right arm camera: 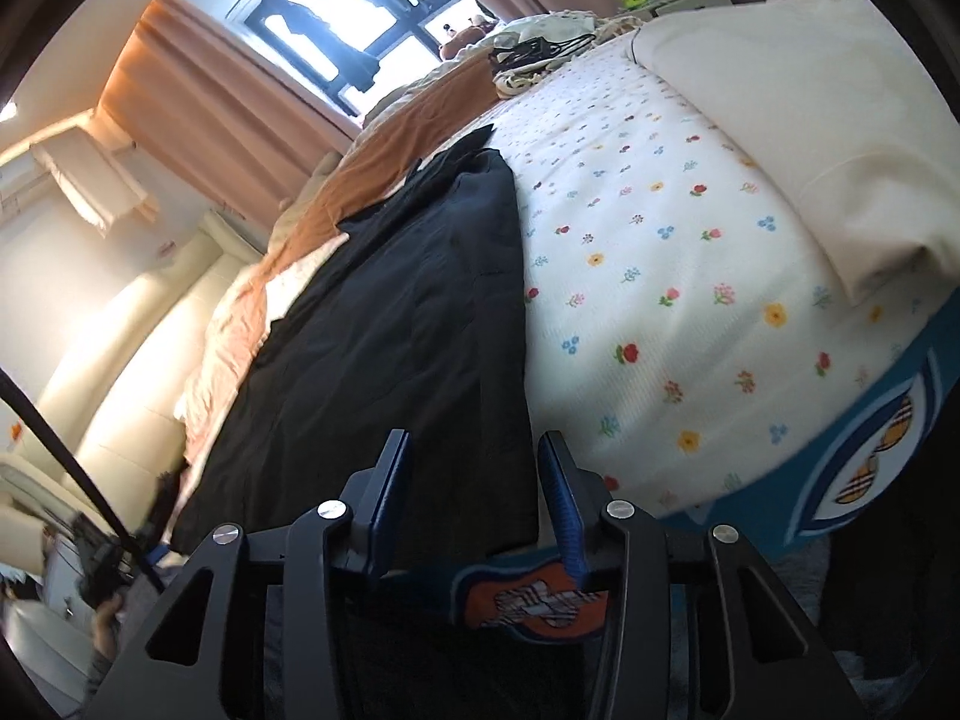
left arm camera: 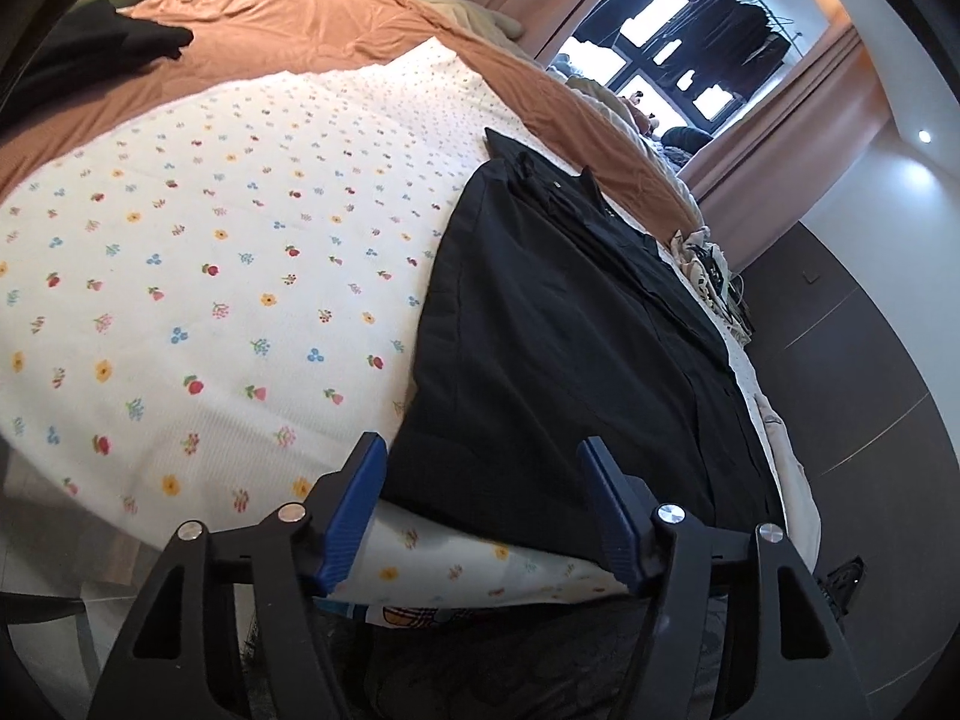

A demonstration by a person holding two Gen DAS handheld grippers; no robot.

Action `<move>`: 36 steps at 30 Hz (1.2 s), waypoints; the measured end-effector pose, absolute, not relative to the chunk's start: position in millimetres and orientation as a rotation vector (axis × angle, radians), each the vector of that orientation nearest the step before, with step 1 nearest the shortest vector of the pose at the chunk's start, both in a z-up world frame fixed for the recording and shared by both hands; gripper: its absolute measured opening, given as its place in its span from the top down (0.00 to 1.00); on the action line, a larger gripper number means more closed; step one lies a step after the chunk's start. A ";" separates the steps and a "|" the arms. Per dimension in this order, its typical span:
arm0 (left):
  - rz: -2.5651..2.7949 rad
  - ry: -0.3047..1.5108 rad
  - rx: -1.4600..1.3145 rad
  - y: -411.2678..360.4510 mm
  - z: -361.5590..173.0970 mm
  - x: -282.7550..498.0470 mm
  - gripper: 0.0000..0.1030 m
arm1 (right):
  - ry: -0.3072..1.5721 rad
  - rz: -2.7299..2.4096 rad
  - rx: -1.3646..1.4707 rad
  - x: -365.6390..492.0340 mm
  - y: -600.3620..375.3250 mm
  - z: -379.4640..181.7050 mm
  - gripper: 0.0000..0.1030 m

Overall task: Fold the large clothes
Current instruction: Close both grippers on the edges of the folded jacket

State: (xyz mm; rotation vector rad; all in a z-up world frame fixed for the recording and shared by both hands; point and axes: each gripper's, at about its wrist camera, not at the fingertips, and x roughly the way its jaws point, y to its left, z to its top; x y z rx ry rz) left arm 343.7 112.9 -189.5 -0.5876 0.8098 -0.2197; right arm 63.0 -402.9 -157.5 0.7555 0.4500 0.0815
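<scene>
A large black garment [left arm camera: 576,324] lies flat and lengthwise on the floral bedspread [left arm camera: 210,276], its near hem at the bed's front edge. My left gripper [left arm camera: 483,450] is open, blue-padded jaws apart, just above the hem's left corner, touching nothing. In the right wrist view the same black garment [right arm camera: 390,336] stretches away from me on the floral bedspread [right arm camera: 690,276]. My right gripper [right arm camera: 474,450] is open over the hem's right corner, empty.
An orange duvet [left arm camera: 288,30] is bunched at the far side of the bed with another dark garment [left arm camera: 90,54] on it. A folded cream blanket [right arm camera: 810,138] lies at the right. Cables and small items [right arm camera: 540,54] sit near the window end. A blue patterned sheet [right arm camera: 870,468] hangs at the bed's edge.
</scene>
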 end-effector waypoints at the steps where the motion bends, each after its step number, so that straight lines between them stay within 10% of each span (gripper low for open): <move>1: -0.221 0.818 -0.602 115.1 -192.5 347.5 0.36 | 0.442 0.087 0.751 64.7 -403.0 -156.8 0.60; 6: -0.247 0.856 -0.660 115.9 -203.2 358.9 0.42 | 0.446 0.086 0.743 79.1 -406.5 -155.0 0.62; 11: -0.288 0.869 -0.748 116.8 -208.6 357.8 0.42 | 0.471 0.083 0.782 90.4 -411.3 -156.1 0.97; 36: -0.361 0.856 -0.871 119.6 -206.3 360.5 0.49 | 0.300 0.132 0.855 95.5 -435.5 -102.0 1.00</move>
